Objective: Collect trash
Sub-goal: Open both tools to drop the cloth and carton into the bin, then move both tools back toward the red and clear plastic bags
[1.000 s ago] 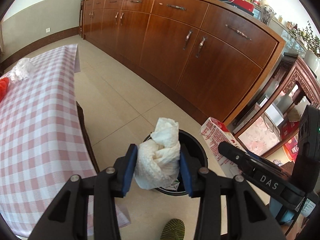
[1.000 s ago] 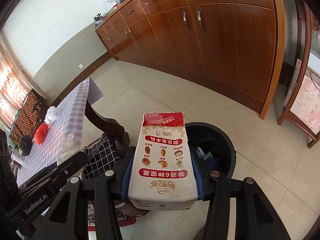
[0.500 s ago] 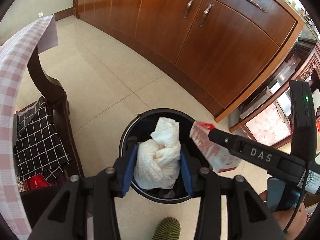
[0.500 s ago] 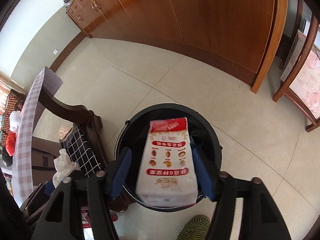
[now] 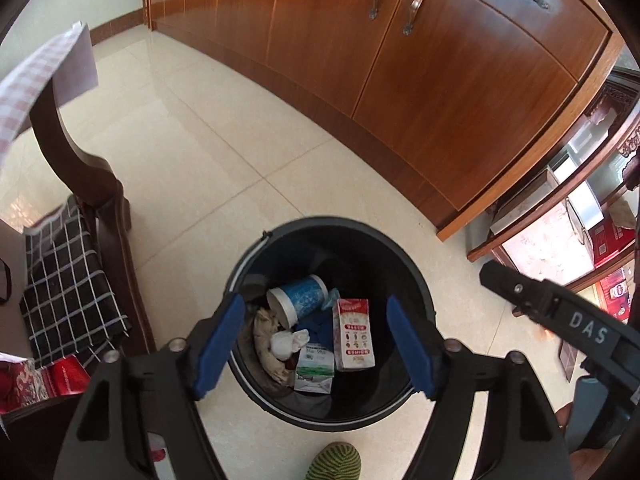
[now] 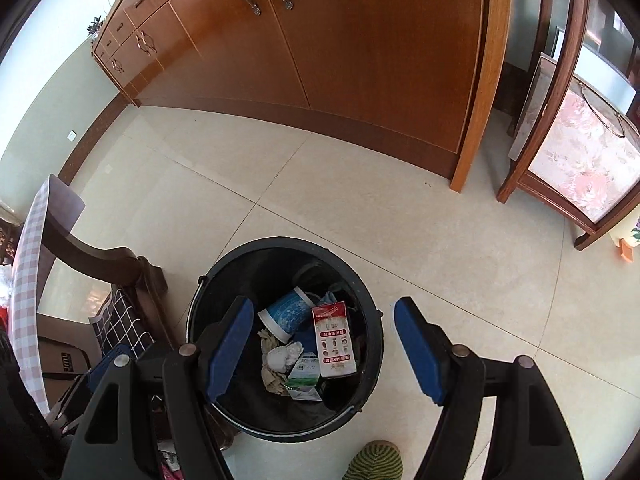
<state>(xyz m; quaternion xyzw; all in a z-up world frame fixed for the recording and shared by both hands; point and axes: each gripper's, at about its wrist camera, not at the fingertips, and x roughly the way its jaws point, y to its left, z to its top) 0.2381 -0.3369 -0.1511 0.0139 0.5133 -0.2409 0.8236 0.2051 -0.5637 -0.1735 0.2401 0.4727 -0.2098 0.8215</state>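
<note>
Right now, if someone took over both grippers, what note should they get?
Left gripper: jaws opening, nothing between them, above the bin.
Right gripper: open, empty, also over the bin.
In the bin: tissue wad, red-and-white carton, plus a blue tub and a green carton.
Done: tissue and carton are binned.
Left: check the checked tablecloth for more trash; its top is out of view.

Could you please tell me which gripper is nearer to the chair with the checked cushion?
Left. The left gripper, jaws opening and empty, hangs over the bin on its chair side; the right gripper hangs over the bin farther from the chair.
</note>
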